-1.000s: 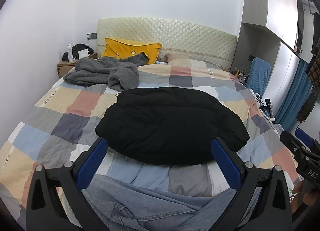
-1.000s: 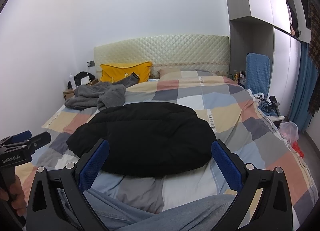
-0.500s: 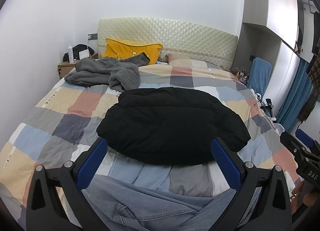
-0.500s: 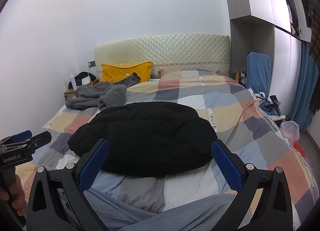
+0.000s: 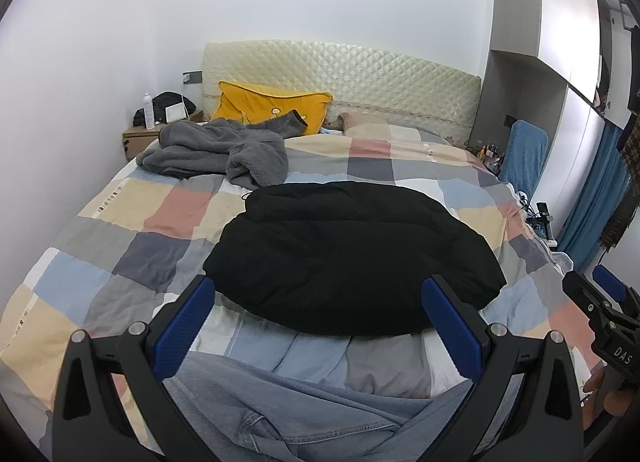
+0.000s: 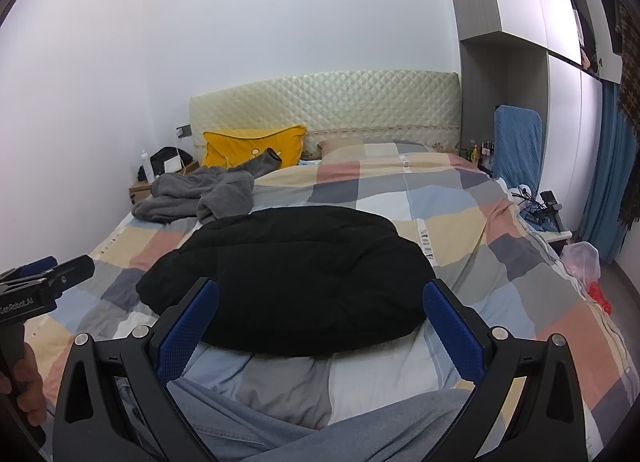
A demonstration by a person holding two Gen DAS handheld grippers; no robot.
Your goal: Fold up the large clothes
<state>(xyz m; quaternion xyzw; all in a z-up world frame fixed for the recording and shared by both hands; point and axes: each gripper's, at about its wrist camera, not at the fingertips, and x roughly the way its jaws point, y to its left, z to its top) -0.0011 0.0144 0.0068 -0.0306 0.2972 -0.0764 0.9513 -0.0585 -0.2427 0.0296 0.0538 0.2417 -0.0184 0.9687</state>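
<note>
Black jacket (image 5: 352, 254) seemingly beyond spread jaws

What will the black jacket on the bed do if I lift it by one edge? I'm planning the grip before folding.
The black jacket looks puffy and rounded, so it is probably padded: light for its bulk, yet floppy. Lifted by one edge, the rest would likely sag and drag over the checked quilt. Its smooth-looking shell may slip from narrow fingers.

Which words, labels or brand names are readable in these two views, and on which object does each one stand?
"DAS": on the right claw, left wrist view.
"GenRobot.AI": on the left claw, right wrist view.
Printed strips on the patchwork duvet: too blurred to read.
Nightstand bottle: too small to read.
</note>
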